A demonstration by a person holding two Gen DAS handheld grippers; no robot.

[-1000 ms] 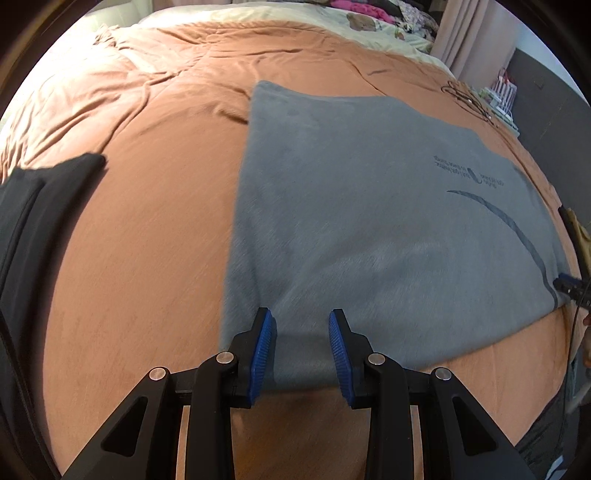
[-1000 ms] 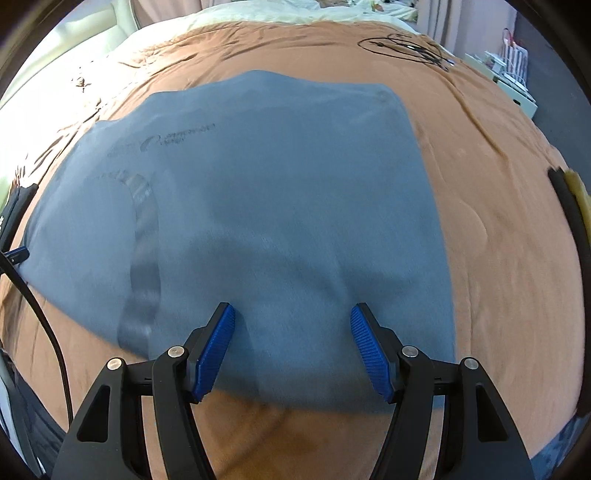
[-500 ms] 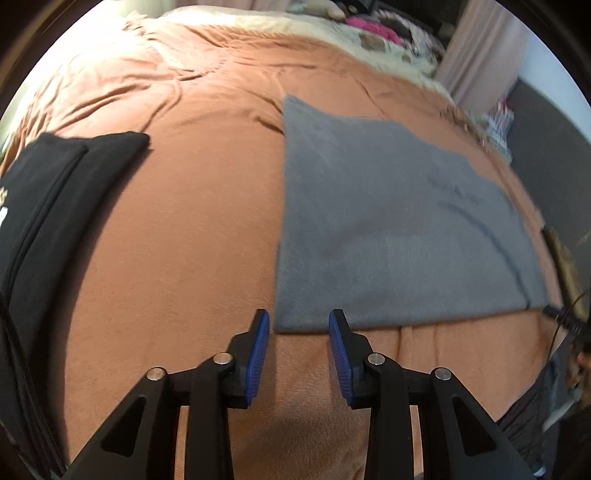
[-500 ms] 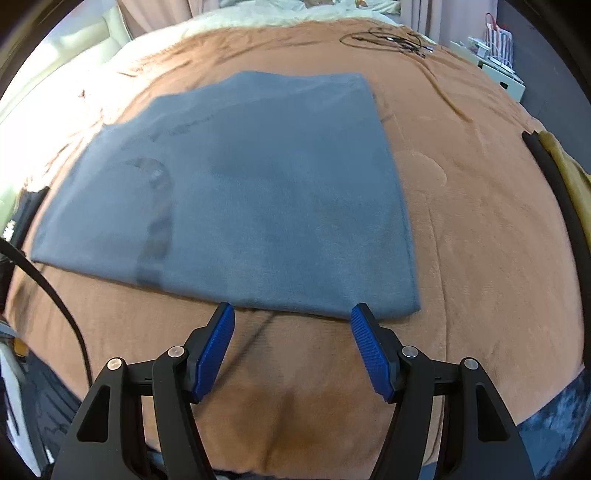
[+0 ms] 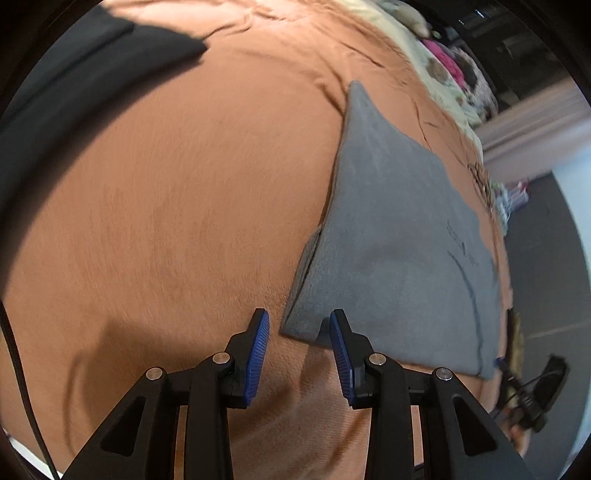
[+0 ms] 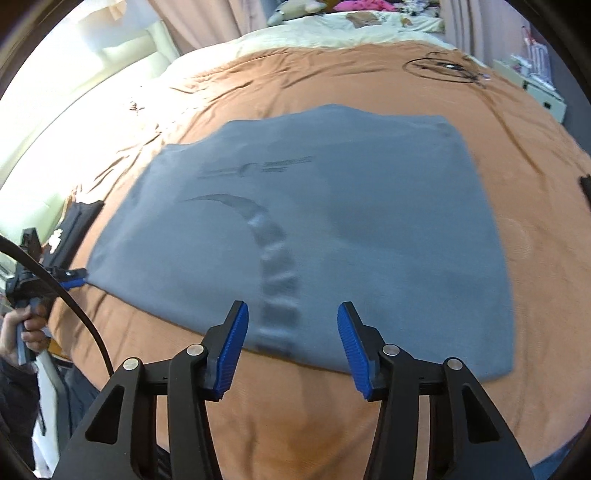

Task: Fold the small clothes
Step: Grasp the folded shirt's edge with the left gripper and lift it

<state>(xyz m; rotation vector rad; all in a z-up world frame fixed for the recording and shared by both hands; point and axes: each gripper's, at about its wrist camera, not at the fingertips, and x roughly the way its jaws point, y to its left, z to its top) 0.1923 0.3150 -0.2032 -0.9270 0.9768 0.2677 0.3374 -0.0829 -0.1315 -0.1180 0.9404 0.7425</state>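
A grey folded garment (image 5: pixel 399 236) with a dark printed curve lies flat on the orange bedspread (image 5: pixel 177 221). My left gripper (image 5: pixel 299 321) is open, and the garment's near left corner lies between its blue pads (image 5: pixel 258 347) without being pinched. In the right wrist view the same grey garment (image 6: pixel 369 229) spreads ahead. My right gripper (image 6: pixel 291 314) hangs over the garment's near edge by the printed stripe. Its jaws are closing, still apart, and its pads (image 6: pixel 352 343) are not pressing the cloth. The left gripper's blue tip (image 6: pixel 72 282) shows at the garment's left corner.
A black folded garment (image 5: pixel 92 74) lies to the far left on the bed, also seen as black cloth (image 6: pixel 77 221). A coiled cable (image 6: pixel 443 68) rests at the far right. Cream bedding (image 6: pixel 332 33) with a heap of clothes lies beyond. A person's hand (image 6: pixel 26 328) holds the left gripper.
My left gripper drew back off the garment, slid to its near left corner and rolled. My right gripper drew back to the near edge, shifted left, and its jaws narrowed.
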